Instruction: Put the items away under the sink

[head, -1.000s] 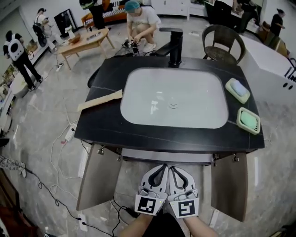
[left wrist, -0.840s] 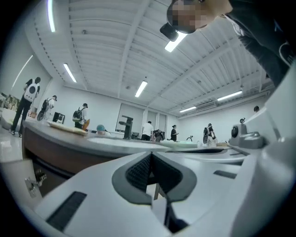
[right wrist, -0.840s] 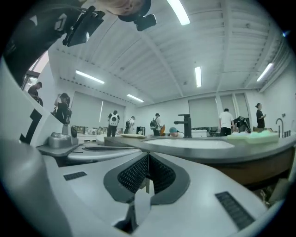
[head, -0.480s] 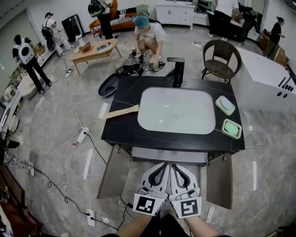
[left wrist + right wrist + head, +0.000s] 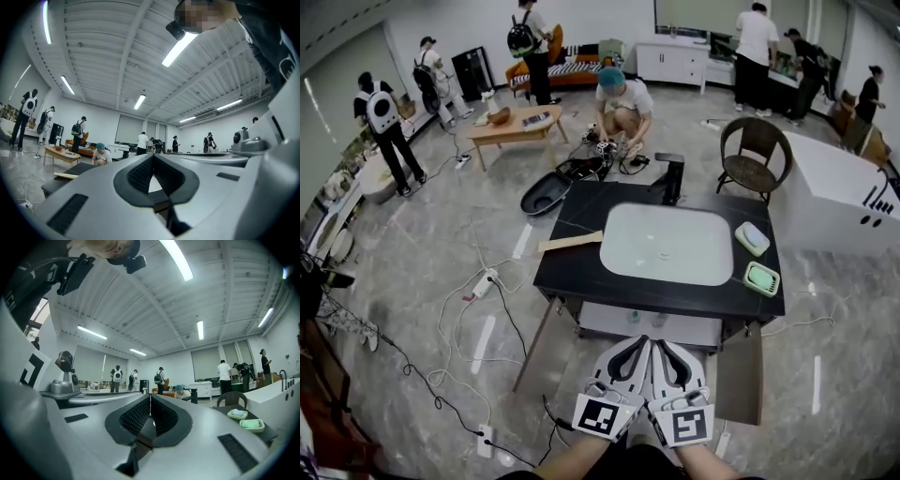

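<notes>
The sink cabinet's black counter (image 5: 581, 272) holds a white basin (image 5: 666, 244) and a black faucet (image 5: 672, 176). On its right side sit a soap dish with pale blue soap (image 5: 752, 238) and a green one (image 5: 761, 278); both also show in the right gripper view, the pale blue one (image 5: 237, 414) and the green one (image 5: 251, 424). A wooden strip (image 5: 570, 242) lies at the counter's left edge. Both cabinet doors, left (image 5: 539, 342) and right (image 5: 739, 375), hang open. My left gripper (image 5: 639, 345) and right gripper (image 5: 664, 345) are side by side in front of the cabinet, both shut and empty, and held about level.
Cables and a power strip (image 5: 485, 281) trail over the floor at left. A person crouches (image 5: 623, 108) behind the sink. A wicker chair (image 5: 755, 150) and a white counter (image 5: 844, 197) stand at right, a coffee table (image 5: 520, 127) further back. Several people stand around the room.
The view has risen and drawn back, so the sink cabinet looks smaller and farther away. Both grippers stayed shut and pressed together near the lower edge.
</notes>
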`<state>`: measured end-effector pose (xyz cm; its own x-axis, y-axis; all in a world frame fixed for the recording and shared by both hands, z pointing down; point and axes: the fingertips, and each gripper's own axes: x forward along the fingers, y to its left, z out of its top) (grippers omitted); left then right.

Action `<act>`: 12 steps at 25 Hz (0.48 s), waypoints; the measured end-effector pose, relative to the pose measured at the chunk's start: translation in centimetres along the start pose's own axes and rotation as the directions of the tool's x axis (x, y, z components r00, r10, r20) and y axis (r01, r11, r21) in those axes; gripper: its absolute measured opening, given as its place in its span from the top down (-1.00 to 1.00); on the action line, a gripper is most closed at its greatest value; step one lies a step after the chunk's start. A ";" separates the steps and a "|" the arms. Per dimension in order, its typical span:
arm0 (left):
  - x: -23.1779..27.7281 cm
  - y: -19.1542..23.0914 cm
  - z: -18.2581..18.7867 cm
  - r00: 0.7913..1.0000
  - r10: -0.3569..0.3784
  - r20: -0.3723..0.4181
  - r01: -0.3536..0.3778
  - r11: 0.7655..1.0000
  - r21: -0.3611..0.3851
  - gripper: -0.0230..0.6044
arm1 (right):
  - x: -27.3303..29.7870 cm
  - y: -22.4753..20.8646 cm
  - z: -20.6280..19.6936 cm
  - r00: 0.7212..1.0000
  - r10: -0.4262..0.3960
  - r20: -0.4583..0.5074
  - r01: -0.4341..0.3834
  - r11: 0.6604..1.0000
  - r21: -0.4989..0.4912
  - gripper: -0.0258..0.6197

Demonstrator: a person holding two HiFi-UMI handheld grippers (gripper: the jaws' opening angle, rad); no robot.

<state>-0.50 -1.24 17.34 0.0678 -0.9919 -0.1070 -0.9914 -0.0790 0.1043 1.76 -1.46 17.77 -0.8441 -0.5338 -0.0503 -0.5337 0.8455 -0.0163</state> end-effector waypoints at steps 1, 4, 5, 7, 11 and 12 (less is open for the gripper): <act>-0.4 -0.3 0.5 1.000 0.004 0.004 -0.004 1.000 0.008 0.90 | -0.3 0.3 0.5 1.000 0.004 0.007 -0.004 1.000 0.001 0.82; -1.7 -1.0 1.8 1.000 0.015 0.013 -0.015 0.999 0.037 0.90 | -1.4 1.1 1.8 1.000 0.017 0.016 -0.017 1.000 0.015 0.82; -2.1 -1.3 2.1 1.000 0.019 0.015 -0.020 0.999 0.042 0.90 | -1.8 1.4 2.1 1.000 0.023 0.020 -0.023 1.000 0.014 0.82; -3.0 -1.7 2.7 0.999 0.031 0.019 -0.031 0.998 0.046 0.90 | -2.4 2.1 2.8 0.999 0.039 0.031 -0.039 0.999 0.004 0.82; -4.3 -2.5 3.9 0.998 0.050 0.028 -0.051 0.997 0.066 0.90 | -3.8 3.2 4.1 0.997 0.061 0.048 -0.061 0.998 0.005 0.82; -4.6 -2.8 4.1 0.998 0.055 0.033 -0.057 0.996 0.071 0.90 | -4.2 3.4 4.4 0.996 0.065 0.054 -0.066 0.998 0.005 0.82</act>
<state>1.45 3.99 13.45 0.0100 -0.9910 -0.1335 -0.9991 -0.0154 0.0400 3.72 3.67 13.54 -0.8732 -0.4759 -0.1048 -0.4768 0.8788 -0.0182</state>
